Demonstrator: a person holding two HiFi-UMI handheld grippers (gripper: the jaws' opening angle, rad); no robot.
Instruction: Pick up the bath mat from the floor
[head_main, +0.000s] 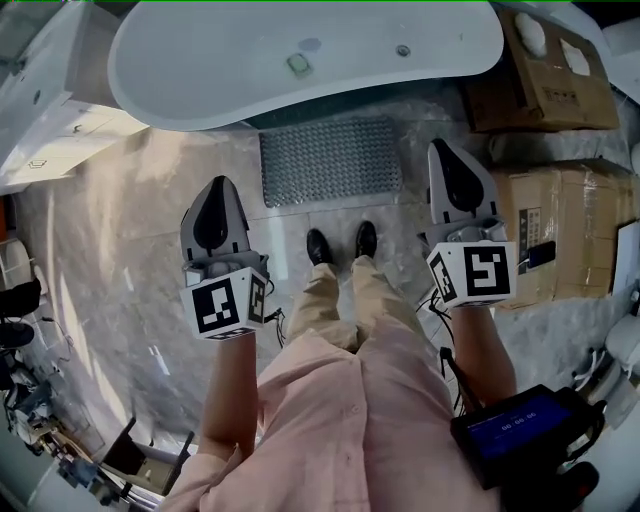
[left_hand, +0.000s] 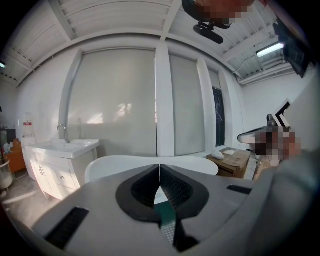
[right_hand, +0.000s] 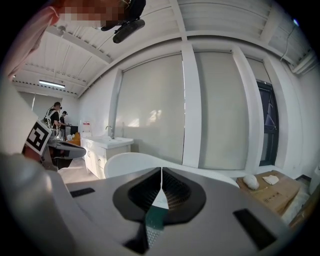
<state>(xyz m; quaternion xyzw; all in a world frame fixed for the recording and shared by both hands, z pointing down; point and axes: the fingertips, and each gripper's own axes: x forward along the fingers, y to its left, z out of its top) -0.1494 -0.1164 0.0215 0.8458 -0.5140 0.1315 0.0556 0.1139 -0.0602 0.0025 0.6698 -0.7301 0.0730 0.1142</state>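
The pale marbled floor (head_main: 130, 230) fills most of the head view. Along its far side stands a long white bathtub (head_main: 300, 60). To the right of the tub sit two cardboard boxes, one (head_main: 560, 90) near the tub's end and one (head_main: 575, 230) closer to the person. A white counter (head_main: 50, 115) with a basin runs along the left edge. The bath mat (head_main: 330, 160), grey and knobbly, lies flat on the floor just in front of the tub. Its far edge meets the tub's base, and its near edge is a little ahead of the person's black shoes (head_main: 341, 243). Neither gripper touches the mat; both are held up in the air, well apart from it. The left gripper (head_main: 216, 195) hovers to the mat's lower left with its jaws pressed together and nothing between them. The right gripper (head_main: 447, 160) hangs beside the mat's right edge, its jaws likewise closed and empty. Both gripper views look level across the tub toward tall blinds, with only a sliver of mat below the jaws.
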